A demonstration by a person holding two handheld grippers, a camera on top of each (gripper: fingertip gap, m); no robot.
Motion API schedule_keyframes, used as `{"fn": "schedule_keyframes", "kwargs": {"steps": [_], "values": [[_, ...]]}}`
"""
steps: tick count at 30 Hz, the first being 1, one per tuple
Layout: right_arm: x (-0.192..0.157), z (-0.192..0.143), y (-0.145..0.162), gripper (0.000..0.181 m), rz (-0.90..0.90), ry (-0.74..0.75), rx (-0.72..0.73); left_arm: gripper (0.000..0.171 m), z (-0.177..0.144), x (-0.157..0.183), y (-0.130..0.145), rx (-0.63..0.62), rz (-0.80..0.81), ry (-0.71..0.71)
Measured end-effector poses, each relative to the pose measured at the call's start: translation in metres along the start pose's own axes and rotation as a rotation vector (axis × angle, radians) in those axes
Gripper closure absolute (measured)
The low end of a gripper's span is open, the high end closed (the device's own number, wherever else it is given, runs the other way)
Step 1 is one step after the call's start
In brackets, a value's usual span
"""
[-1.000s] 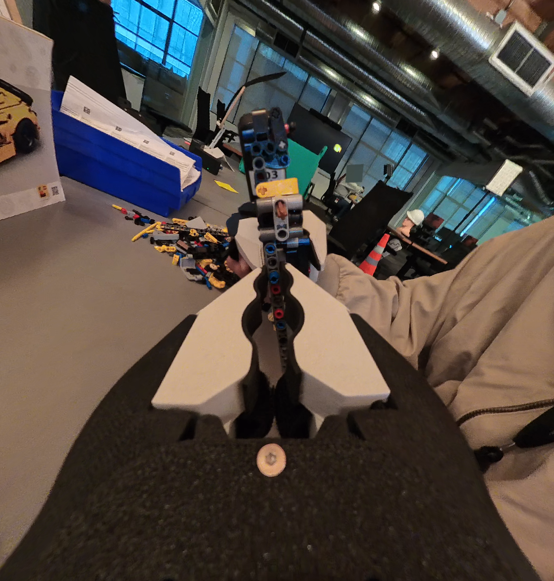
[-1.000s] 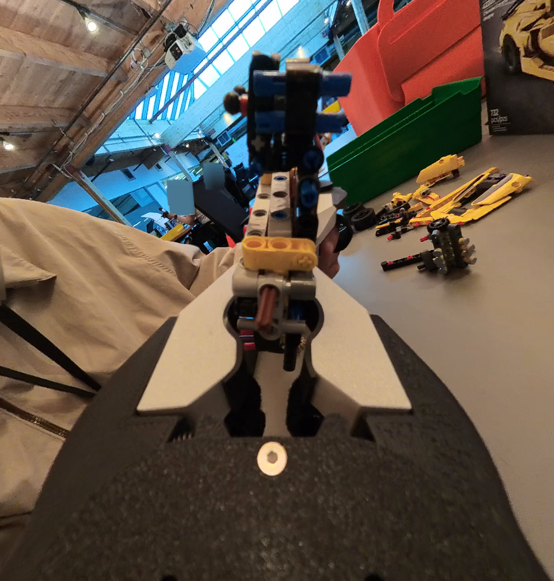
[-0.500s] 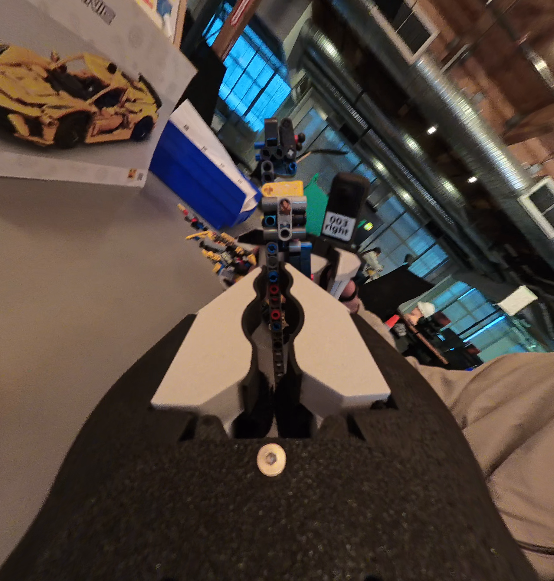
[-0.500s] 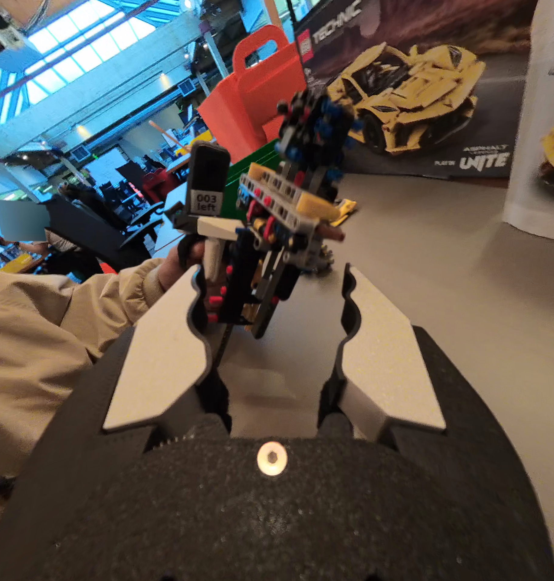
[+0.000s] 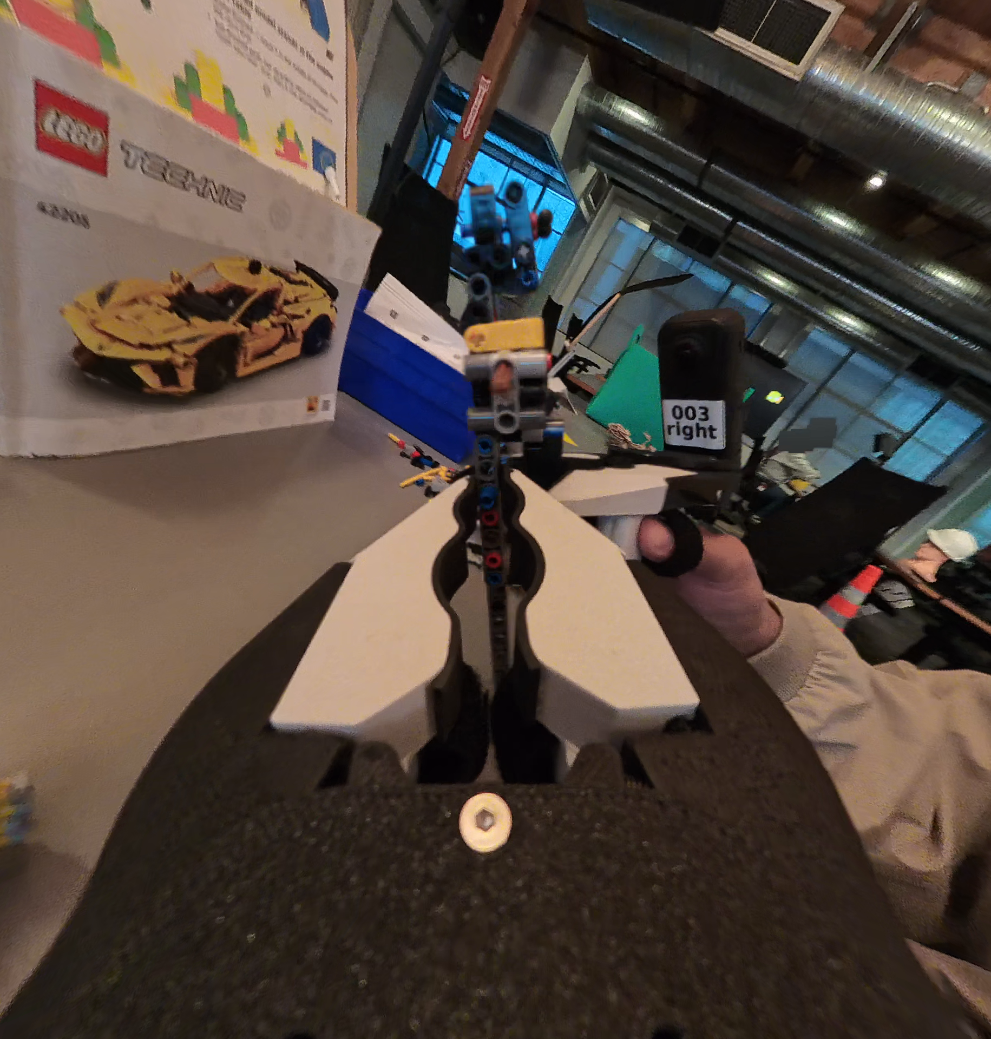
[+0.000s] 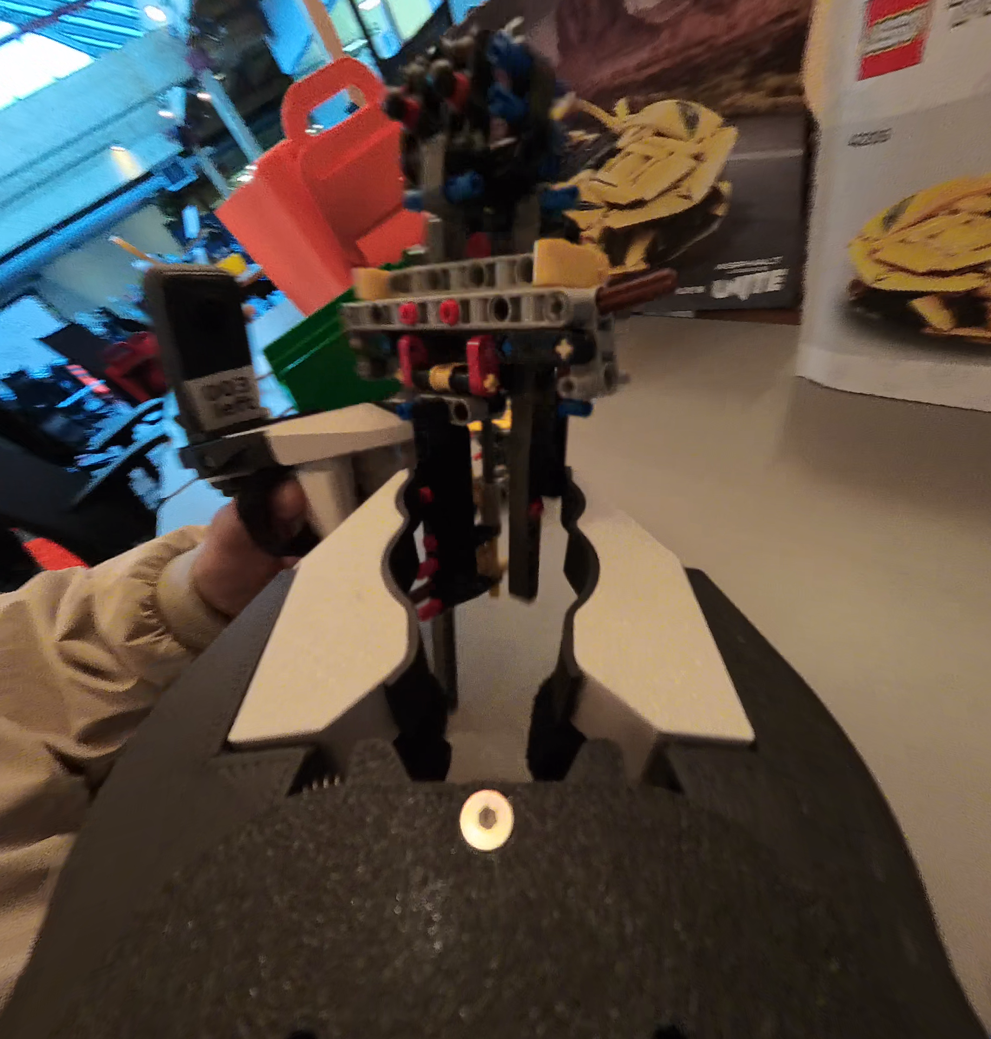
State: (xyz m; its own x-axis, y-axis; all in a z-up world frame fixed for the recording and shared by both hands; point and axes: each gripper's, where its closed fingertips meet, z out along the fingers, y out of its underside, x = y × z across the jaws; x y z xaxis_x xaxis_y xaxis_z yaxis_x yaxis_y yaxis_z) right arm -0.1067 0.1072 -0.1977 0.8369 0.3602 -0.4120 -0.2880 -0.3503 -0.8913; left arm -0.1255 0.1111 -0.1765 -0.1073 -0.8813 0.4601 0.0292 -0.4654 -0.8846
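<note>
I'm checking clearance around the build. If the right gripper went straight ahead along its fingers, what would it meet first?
The brick assembly. Its black beams already hang between the right gripper's spread fingers, so its grey crossbeam looks first in line. The left gripper holds the assembly from the side; depth is blurred, so this is approximate.

Ahead on your L, a manual w/ a yellow car (image 5: 161,331) stands on the grey table (image 5: 144,562), w/ a blue bin (image 5: 392,371) of papers just behind it and loose bricks (image 5: 425,466) scattered in front of the bin. In the R view you've got a boxed-set picture of a yellow car (image 6: 706,185) standing at the back, an orange carry case (image 6: 318,197) beside it, and a green bin (image 6: 318,354) below the case. Far off in the L view: traffic cone (image 5: 850,587), silver ceiling duct (image 5: 898,129).
</note>
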Motion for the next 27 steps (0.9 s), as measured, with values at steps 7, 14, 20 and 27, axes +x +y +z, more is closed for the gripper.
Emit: {"fn": "schedule_keyframes", "kwargs": {"steps": [7, 14, 20, 27], "values": [[0.007, 0.001, -0.003, 0.132, -0.125, 0.128, 0.026, 0.164, 0.004, 0.005, 0.0, 0.026, 0.106, -0.124], [0.022, 0.002, 0.003, 0.146, -0.053, 0.148, 0.015, 0.164, 0.009, -0.005, 0.012, -0.084, 0.208, -0.234], [0.023, 0.007, 0.001, 0.153, -0.11, 0.167, 0.006, 0.164, 0.006, -0.011, 0.014, -0.108, 0.2, -0.241], [0.029, 0.009, 0.001, 0.155, -0.134, 0.194, -0.001, 0.164, 0.007, -0.014, 0.02, -0.137, 0.2, -0.278]]}}
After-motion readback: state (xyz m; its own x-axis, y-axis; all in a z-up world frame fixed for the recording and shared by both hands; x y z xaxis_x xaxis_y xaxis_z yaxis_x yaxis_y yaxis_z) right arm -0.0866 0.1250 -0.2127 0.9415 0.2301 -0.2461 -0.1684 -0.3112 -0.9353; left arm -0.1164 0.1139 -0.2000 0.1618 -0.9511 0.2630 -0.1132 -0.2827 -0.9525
